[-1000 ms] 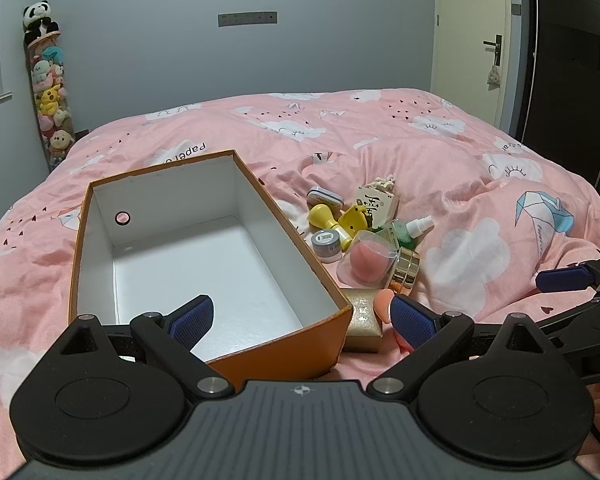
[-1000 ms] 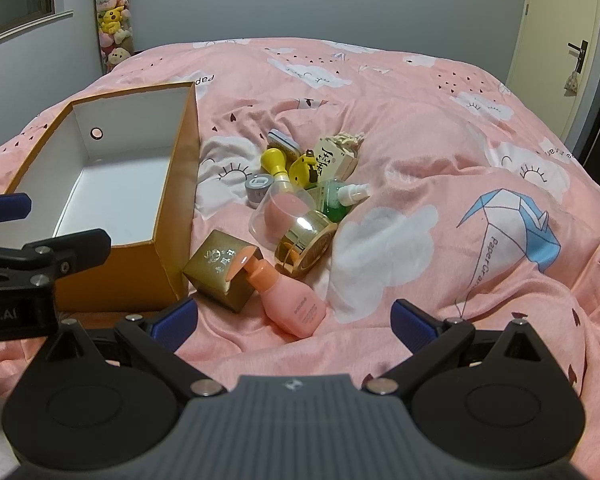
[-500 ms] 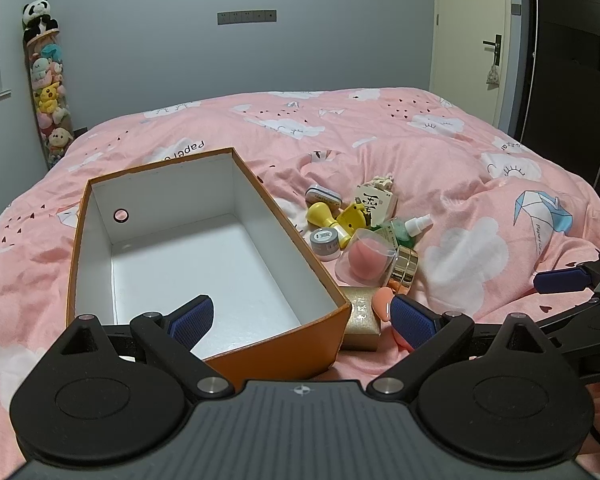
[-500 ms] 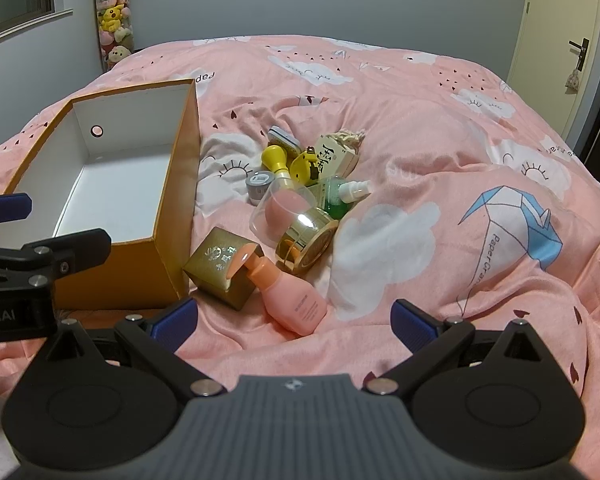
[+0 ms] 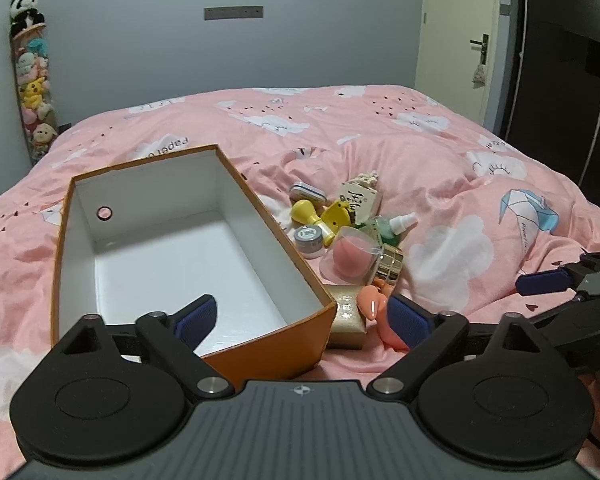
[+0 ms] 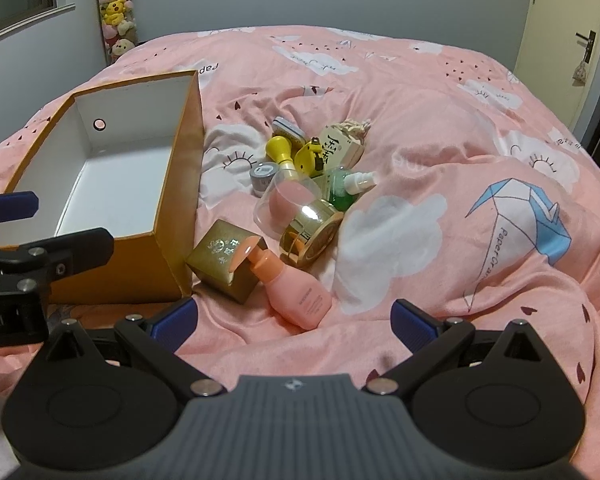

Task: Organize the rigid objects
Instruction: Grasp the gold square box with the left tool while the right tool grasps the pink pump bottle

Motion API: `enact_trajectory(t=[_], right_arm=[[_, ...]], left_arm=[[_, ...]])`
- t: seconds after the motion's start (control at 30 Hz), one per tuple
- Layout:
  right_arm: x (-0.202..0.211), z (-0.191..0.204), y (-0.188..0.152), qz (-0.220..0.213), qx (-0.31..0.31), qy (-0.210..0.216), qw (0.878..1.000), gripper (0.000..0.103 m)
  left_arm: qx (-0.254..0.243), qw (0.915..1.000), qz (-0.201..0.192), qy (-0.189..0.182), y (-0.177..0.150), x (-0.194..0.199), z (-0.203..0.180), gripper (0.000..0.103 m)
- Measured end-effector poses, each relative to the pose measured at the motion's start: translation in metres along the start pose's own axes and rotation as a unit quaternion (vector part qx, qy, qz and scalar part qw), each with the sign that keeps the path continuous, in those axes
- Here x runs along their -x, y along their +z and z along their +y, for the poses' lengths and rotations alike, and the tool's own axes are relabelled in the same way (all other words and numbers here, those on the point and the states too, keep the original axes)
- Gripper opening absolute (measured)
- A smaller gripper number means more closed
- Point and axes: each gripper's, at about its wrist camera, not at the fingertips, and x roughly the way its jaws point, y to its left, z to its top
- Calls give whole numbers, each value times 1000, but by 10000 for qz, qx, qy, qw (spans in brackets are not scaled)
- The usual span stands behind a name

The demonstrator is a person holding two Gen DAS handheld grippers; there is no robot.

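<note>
An empty orange box with a white inside point(image 5: 172, 240) sits on the pink bed; it also shows in the right wrist view point(image 6: 112, 184). Beside it lies a heap of small items: a pink pump bottle point(image 6: 296, 284), a gold box point(image 6: 228, 260), a gold jar point(image 6: 312, 232), a pink sponge in a clear case point(image 6: 284, 200), a green spray bottle point(image 6: 344, 182), a yellow brush point(image 6: 282, 152), a grey pot point(image 6: 263, 174). My left gripper point(image 5: 304, 320) is open over the box's near end. My right gripper point(image 6: 294, 318) is open, just short of the pink bottle.
The pink cloud-print duvet point(image 6: 440, 160) is rumpled, with folds around the heap. A tall tube of plush toys point(image 5: 30, 80) stands at the far left wall. A door point(image 5: 460, 40) and a dark wardrobe point(image 5: 572, 60) are at the right.
Both grippers have eased slightly forward and lower toward the box and the heap. Nothing on the bed has moved. Both grippers stay open.
</note>
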Motion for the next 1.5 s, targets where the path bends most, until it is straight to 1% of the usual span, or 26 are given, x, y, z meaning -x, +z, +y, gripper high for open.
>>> enact_trajectory(t=[0.03,0.1,0.17,0.2,0.27,0.3,0.37,0.4,0.47,0.53,0.57,0.6,0.63,0.67,0.77,0.8,0.83,0.93,0.97,1.03,1.2,1.3,1.37,1.4,1.43,1.5], right_arm=[[-1,-2,1,16,-30,14,10000,101],[-1,-7,3,35,-120,84,9999,100],[-2,-11,8,65,-163,141,9997,98],[-3,-14,10,72,-164,181,9997,95],[-5,-18,15,113,-135,246,9995,83],[-7,-21,18,166,-87,289,9994,80],[-13,-24,22,289,12,439,9986,70],[-17,-25,24,377,55,558,9977,67],[-24,-29,28,498,114,705,9962,52],[-33,-30,33,551,302,731,9953,46],[-37,-30,35,551,397,722,9951,46],[-42,-30,38,569,518,727,9944,46],[-47,-30,40,604,624,758,9933,47],[-52,-30,41,640,729,806,9920,47],[-71,-27,44,772,1032,922,9874,47],[-77,-27,45,823,1095,977,9857,47],[-83,-27,45,877,1137,1052,9840,47],[-100,-25,45,1040,1190,1299,9789,47],[-105,-23,44,1077,1213,1350,9775,47],[-115,-19,43,1134,1250,1433,9752,47],[-131,-11,45,1061,1424,1390,9742,48],[-132,-13,45,1011,1379,1370,9757,45],[-128,-18,45,922,1251,1346,9786,39],[-126,-21,46,881,1156,1326,9805,38],[-124,-26,46,861,1026,1324,9821,37],[-123,-37,48,863,704,1344,9846,36]], left_arm=[[-61,10000,46,-50,1,-1,-1,103],[-240,9994,114,-202,4,-4,-4,97],[-501,9977,187,-414,8,-8,-8,85],[-629,9964,216,-521,10,-10,-11,83],[-947,9918,369,-773,14,-17,-17,72],[-1072,9894,426,-881,16,-21,-20,70],[-1357,9831,571,-1085,21,-29,-25,62],[-1529,9790,649,-1183,24,-34,-27,60],[-1917,9689,793,-1348,31,-42,-32,55],[-2296,9576,936,-1466,39,-52,-36,54],[-2466,9510,1026,-1557,41,-56,-38,54],[-2690,9413,1178,-1665,45,-63,-40,54],[-2889,9325,1308,-1731,47,-69,-43,57],[-3132,9215,1426,-1799,49,-75,-46,62],[-3690,8957,1613,-1883,54,-92,-51,66],[-3832,8873,1695,-1928,56,-98,-51,66],[-3937,8814,1736,-1948,58,-103,-51,66],[-4213,8609,1943,-2087,63,-117,-52,72],[-4310,8525,2032,-2147,64,-122,-52,74],[-4488,8383,2144,-2231,65,-130,-53,74],[-4839,8089,2426,-2296,64,-153,-59,77],[-4976,7906,2625,-2417,62,-165,-62,77],[-5058,7814,2690,-2475,60,-172,-63,84],[-5104,7772,2701,-2499,59,-175,-64,86],[-5155,7726,2706,-2532,58,-176,-65,86],[-5288,7601,2740,-2600,54,-179,-70,86]])
